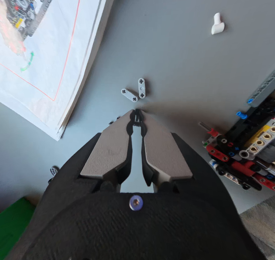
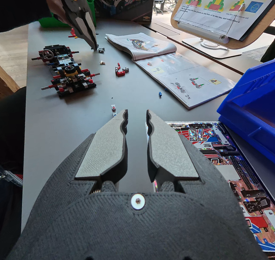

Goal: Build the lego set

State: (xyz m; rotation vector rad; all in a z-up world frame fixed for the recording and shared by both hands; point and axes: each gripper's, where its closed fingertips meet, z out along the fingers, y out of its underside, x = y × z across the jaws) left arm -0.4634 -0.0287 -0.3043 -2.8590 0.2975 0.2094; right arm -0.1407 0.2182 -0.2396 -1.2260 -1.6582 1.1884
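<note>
My left gripper [image 1: 137, 112] is shut on a small black pin [image 1: 136, 118], held end-on between the fingertips just above the grey table [image 1: 178, 59]. Two light grey two-hole links [image 1: 129, 95] [image 1: 141, 88] lie just beyond its tips. In the right wrist view the left gripper [image 2: 95, 47] points down at the table beside the partly built car chassis [image 2: 65, 69], which also shows in the left wrist view [image 1: 245, 148]. My right gripper [image 2: 136, 112] is open and empty, low over the table's near part.
The open instruction booklet [image 2: 163, 65] lies mid-table, and shows in the left wrist view [image 1: 44, 44]. A sticker sheet [image 2: 223, 163] and a blue bin [image 2: 253, 111] are at the right. Loose red pieces [image 2: 120, 71], a blue pin [image 2: 160, 94], a small white piece [image 2: 113, 110] and a white part [image 1: 217, 24] lie about. The gap from one gripper's tips to the other's is roughly 40 cm.
</note>
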